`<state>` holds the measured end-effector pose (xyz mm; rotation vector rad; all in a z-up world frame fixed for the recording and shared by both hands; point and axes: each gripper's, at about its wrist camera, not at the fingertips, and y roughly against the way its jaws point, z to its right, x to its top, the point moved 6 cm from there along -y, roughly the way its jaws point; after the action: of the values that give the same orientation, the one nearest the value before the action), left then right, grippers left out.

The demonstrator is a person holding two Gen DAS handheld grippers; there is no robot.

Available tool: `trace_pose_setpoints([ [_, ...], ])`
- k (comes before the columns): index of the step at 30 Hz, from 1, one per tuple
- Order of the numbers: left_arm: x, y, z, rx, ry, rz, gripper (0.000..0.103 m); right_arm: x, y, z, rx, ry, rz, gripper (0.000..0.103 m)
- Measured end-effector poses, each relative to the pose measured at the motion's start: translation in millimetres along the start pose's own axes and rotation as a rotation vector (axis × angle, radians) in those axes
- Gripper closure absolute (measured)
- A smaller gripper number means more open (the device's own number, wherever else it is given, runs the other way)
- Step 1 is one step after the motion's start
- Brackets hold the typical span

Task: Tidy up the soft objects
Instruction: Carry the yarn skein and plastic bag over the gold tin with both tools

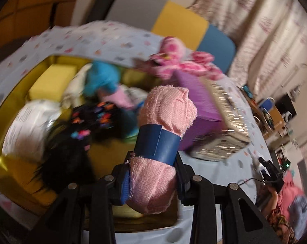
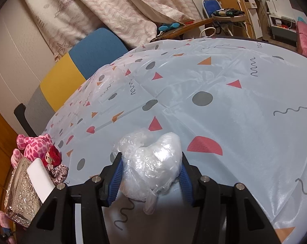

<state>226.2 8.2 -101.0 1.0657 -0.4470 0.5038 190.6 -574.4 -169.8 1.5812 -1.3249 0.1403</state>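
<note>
While clamped, rolled pink towel (image 1: 161,122), blue band (image 1: 157,144).

The yellow bin (image 1: 58,61) is crowded with soft things; the patterned tablecloth (image 2: 244,109) lies open.

The left wrist view is smeared by motion blur. Inside the yellow storage bin (image 1: 15,156), a black furry item with coloured specks (image 1: 72,142) and a turquoise soft thing (image 1: 101,77) cannot be identified. The bin's near wall is cut off behind the gripper body. In the right wrist view, the glittery silver box (image 2: 19,193) runs off the left edge, and the contents of the crumpled clear plastic bag (image 2: 153,166) are unclear.
</note>
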Motion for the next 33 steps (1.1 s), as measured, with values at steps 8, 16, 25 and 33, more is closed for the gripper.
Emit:
trace_pose_setpoints([
  [8,-6,-32,-48,0.052,0.090,-0.123,0.066,2,5,-3,-0.097,0.034,-0.021,0.052],
  [16,-3,-38,-69,0.102,0.078,-0.134,0.066,-10,55,-20,-0.046,0.013,0.009,0.053],
  [25,4,-33,-87,0.184,0.034,-0.091,0.035,-49,113,-118,0.135,0.158,-0.003,0.053],
  [33,8,-8,-71,0.149,0.005,0.010,0.013,-122,130,-241,0.373,0.310,-0.123,0.053],
])
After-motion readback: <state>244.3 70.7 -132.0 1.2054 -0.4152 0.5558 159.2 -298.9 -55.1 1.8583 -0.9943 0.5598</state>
